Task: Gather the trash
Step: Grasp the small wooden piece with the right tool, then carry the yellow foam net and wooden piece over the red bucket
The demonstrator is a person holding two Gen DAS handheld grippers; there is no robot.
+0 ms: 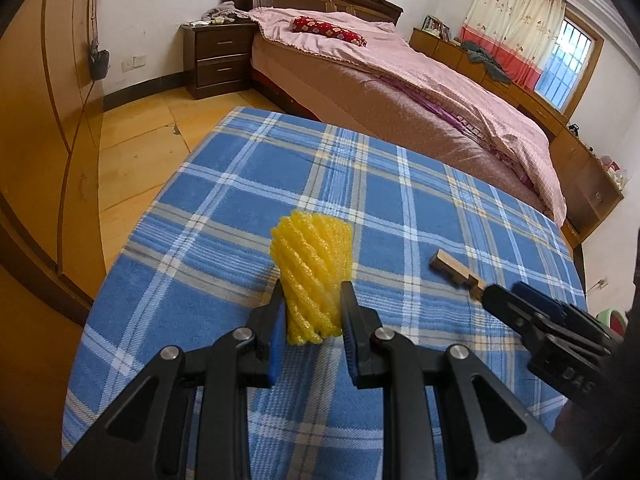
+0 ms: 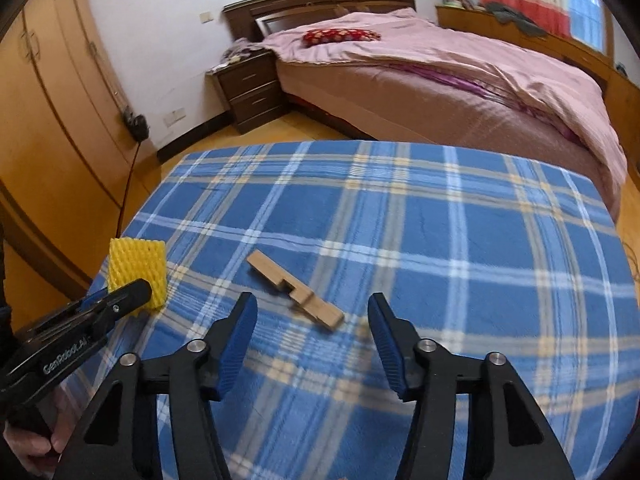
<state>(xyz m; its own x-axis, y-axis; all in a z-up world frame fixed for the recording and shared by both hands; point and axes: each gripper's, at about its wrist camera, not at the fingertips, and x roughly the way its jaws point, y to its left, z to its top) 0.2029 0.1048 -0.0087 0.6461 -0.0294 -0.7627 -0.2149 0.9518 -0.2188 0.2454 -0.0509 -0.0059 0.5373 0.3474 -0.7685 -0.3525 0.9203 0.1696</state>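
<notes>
Yellow foam fruit net [image 1: 311, 280] is standing at the near left of the plaid tablecloth [image 2: 440, 240], the left gripper [image 1: 312, 312] pinching its base for lifting. The right gripper [image 2: 312, 312], jaws apart, is lining up over the wooden piece [image 2: 295, 289].

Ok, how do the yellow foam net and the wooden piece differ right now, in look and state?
The yellow foam net is soft, ribbed mesh standing upright; the wooden piece is a hard, notched tan block lying flat. The net sits between the left gripper fingers, which press its sides; the wooden piece lies free ahead of the open right gripper. Both are on the blue plaid cloth.
</notes>
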